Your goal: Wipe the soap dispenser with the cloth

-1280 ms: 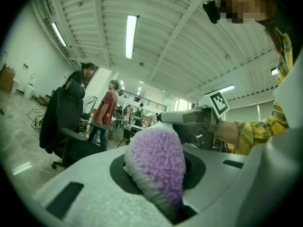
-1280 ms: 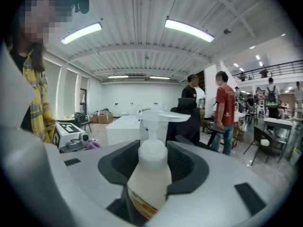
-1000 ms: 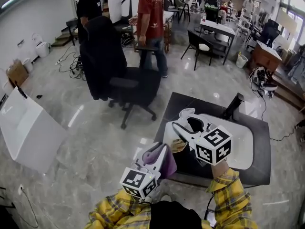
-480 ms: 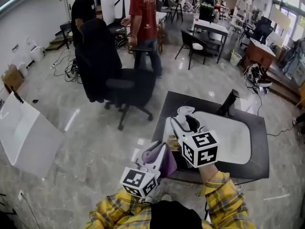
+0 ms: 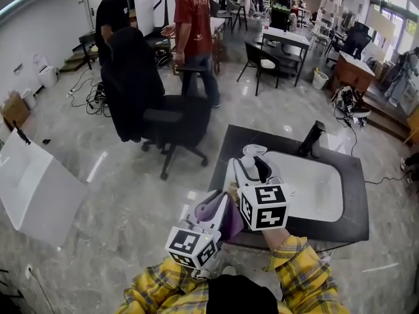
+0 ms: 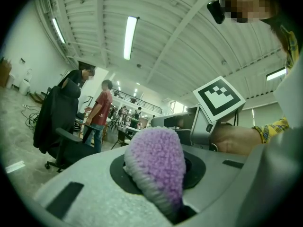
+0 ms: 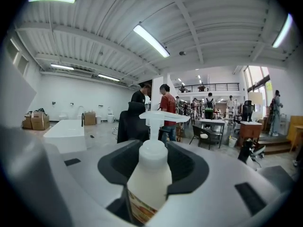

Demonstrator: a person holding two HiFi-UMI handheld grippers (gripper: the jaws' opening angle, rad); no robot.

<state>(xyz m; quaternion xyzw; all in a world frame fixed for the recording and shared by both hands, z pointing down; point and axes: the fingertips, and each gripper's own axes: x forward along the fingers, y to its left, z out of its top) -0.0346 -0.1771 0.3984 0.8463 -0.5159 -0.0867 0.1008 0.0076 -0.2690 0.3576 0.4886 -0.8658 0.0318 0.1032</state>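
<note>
Polished grey stone floor fills a big open workshop, with strip lights under a ribbed white ceiling.

At the near edge, the left tongs (image 6: 158, 176) are clamped on a fluffy purple cloth (image 6: 156, 157), which bulges up out of the dark jaw pads in a rounded fold. The right tongs (image 7: 152, 163) are closed on a white soap dispenser (image 7: 147, 186). Its bottle sits between the pads, an orange-printed label shows low on it, and its flat pump head stands above the jaw tips.

In the head view the two tongs are close together. The left tongs (image 5: 219, 209) and the cloth (image 5: 222, 220) are just below and left of the right tongs (image 5: 254, 167). The soap dispenser (image 5: 253, 151) is held over the near-left part of the dark bench (image 5: 357, 208). Whether cloth and bottle touch cannot be made out. Yellow plaid sleeves (image 5: 302, 273) lead back from both tongs.

A white sink basin (image 5: 317, 188) is set into the bench, with a black faucet (image 5: 311, 138) at its far edge. On the floor beyond stands a black office chair (image 5: 171, 120) with a dark coat draped over its back. Behind it stand a person in a black shirt (image 5: 112, 15) and a person in a red shirt (image 5: 194, 18). A separate white basin unit (image 5: 33, 182) lies at the left. More desks, chairs and people fill the far end of the room.
</note>
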